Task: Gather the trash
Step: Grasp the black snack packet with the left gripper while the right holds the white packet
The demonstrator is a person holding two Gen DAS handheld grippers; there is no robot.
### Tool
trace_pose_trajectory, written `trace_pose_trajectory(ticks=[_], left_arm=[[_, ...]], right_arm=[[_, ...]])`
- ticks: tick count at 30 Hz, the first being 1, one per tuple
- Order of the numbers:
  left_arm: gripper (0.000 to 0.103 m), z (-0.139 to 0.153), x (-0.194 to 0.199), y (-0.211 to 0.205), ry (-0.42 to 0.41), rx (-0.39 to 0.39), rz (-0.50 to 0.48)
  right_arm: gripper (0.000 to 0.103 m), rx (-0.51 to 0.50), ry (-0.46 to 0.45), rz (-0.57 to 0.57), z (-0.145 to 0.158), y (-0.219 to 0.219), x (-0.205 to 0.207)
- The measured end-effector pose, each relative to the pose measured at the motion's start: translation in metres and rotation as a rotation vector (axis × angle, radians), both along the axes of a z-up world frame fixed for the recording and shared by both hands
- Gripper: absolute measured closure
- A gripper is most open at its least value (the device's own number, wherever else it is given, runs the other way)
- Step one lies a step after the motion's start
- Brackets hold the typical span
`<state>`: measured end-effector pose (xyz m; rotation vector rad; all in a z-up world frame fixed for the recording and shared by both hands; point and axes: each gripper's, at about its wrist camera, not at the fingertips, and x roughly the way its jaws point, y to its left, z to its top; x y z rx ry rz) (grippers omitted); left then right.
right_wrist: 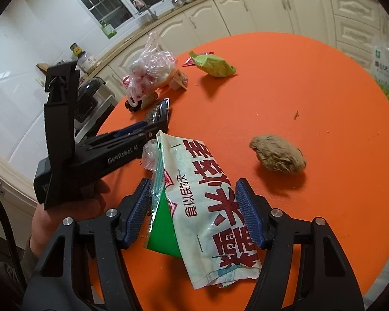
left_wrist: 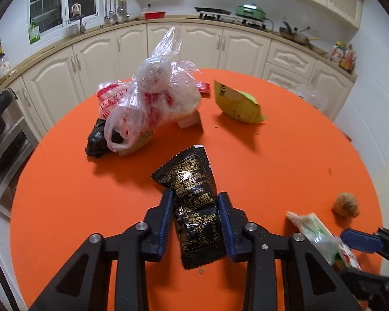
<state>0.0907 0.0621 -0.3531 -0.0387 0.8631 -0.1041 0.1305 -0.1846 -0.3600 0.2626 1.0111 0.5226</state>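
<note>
Cream kitchen cabinets ring a round orange surface (left_wrist: 64,207), and both tools are busy on it at once. Left tool (left_wrist: 195,223) has its blue pads pressed against the two sides of a black snack wrapper (left_wrist: 194,194), jaws narrowed to the packet's width; it looks gripped, though whether the packet is off the surface I cannot tell. Right tool (right_wrist: 193,212) stands wider, its pads flanking a white wrapper with red lettering (right_wrist: 210,207), a green scrap tucked under its left edge; the left pad sits against the wrapper's edge, the right one looks just at its other edge, so a firm grip is not certain. Out from there, a brown crumpled lump (right_wrist: 277,156) lies near the right tool, untouched. Farther back sits a yellow-green pouch (left_wrist: 236,103), with a small red wrapper (left_wrist: 203,88) behind it, and a knotted clear plastic bag (left_wrist: 153,96) resting over a black bag (left_wrist: 98,140) and a white card piece (left_wrist: 192,121). No bin shows in either view. My read: early going, two pieces being taken up, and the lump, the pouch, the red wrapper and that whole bag pile left to collect.
</note>
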Motion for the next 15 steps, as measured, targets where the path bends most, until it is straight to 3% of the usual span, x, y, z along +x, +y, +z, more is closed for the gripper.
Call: trace_pose_trajectory(ticks=[3,5,10,15], left_arm=[[0.08,0.002,-0.007,0.004,-0.009,-0.018,-0.005],[0.08,0.003,-0.011,0.008,-0.011,-0.029,-0.003],[0.081,0.006,-0.026,0.014,-0.021,-0.036,-0.007],[0.082,0.008,-0.046,0.016,-0.029,-0.042,-0.029]], right_arm=[[0.054,0.004,-0.021,-0.002,0.006,0.0,-0.002],[0.055,-0.027,-0.024,0.015,0.005,0.005,-0.002],[0.042,-0.197,-0.049,0.046,0.002,0.028,-0.007],[0.039,-0.392,-0.089,0.096,-0.008,0.055,-0.013]])
